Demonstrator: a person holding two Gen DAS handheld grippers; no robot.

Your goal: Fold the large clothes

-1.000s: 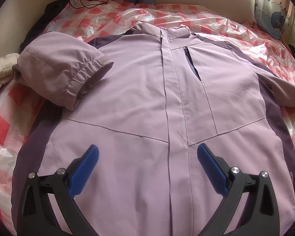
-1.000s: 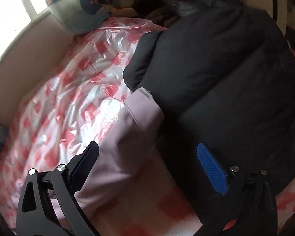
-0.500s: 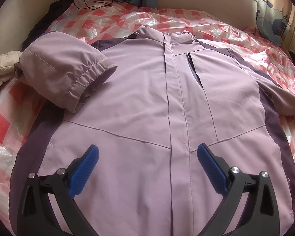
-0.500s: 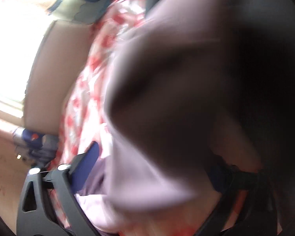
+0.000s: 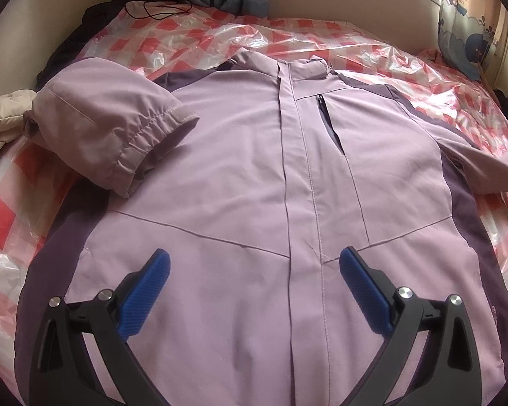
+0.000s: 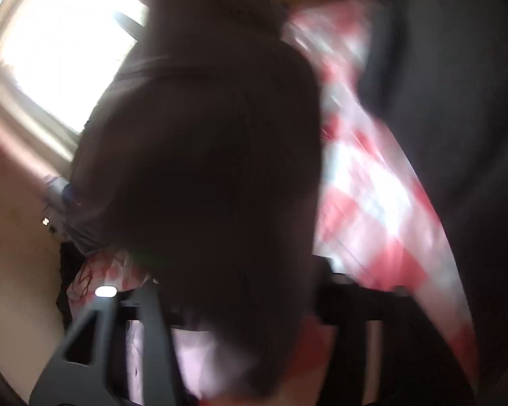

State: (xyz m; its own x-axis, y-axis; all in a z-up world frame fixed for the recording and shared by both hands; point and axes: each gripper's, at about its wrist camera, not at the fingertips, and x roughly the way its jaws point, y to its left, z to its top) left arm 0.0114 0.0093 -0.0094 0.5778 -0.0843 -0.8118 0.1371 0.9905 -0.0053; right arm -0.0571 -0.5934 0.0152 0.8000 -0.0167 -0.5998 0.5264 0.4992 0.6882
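- The lilac zip-front jacket with dark purple side panels (image 5: 240,182) lies face up, spread flat on the bed under a red-and-white checked cover with clear plastic sheeting (image 5: 321,39); its collar points toward the headboard end
- One sleeve (image 5: 108,135) is already folded in, its elastic cuff resting on the jacket's chest left of the zip; the other sleeve (image 5: 484,165) runs out from the jacket's right shoulder to the edge of the left wrist view
- My reading: the sleeve-folding step is in hand, and the outstretched sleeve is the one left to bring in
- The left tool (image 5: 254,279) hovers over the jacket's lower front, blue pads spread wide with nothing between them
- The right tool (image 6: 220,304) has its jaws opening; a dark, backlit bulk of cloth (image 6: 203,169) sits between the fingers, but I cannot tell whether the pads press on it
- Next, as I judge it, that sleeve must be carried across the jacket's chest and laid flat beside the folded cuff, without dragging the body out of square on the slick plastic
- Hard to make out: the right wrist view is smeared by motion and washed out by the window; the pads there are hidden, and the far sleeve's cuff is cut off and blurred
- The jacket's hem is hidden behind the left tool's frame
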